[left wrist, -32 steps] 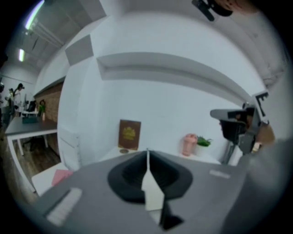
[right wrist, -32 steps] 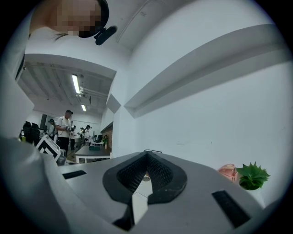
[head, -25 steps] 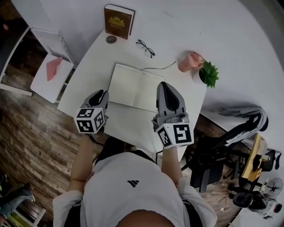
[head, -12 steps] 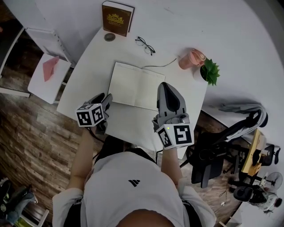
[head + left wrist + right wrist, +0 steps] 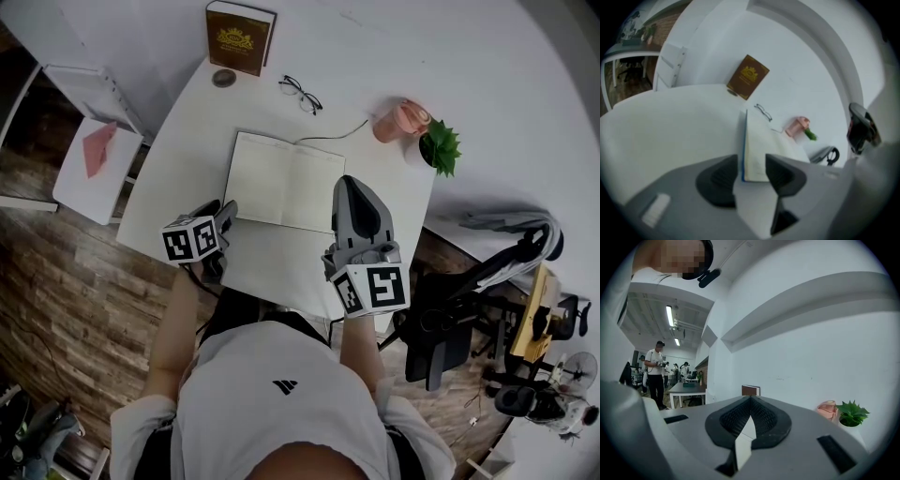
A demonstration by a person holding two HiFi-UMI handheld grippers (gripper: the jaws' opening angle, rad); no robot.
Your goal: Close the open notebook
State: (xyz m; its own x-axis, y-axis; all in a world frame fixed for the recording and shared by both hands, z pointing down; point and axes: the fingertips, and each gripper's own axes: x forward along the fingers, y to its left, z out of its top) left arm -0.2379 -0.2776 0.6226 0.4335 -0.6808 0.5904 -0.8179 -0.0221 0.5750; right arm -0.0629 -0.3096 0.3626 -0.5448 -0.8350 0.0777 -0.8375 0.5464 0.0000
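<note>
left tool (image 5: pixel 223 212) lower now, jaws just opening wide, nothing pinched yet | notebook (image 5: pixel 284 180) lying open on the table (image 5: pixel 183 159), near-left corner lined up between those jaws | right tool (image 5: pixel 347 184) clamped shut, empty, hovering by right page | cover grab-and-flip probably next

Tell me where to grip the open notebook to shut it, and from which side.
Probably its left cover edge at the near corner, from the left, with the left gripper, whose jaws have just been opening. The notebook lies flat and open, and that blue edge lines up between the jaws.
</note>
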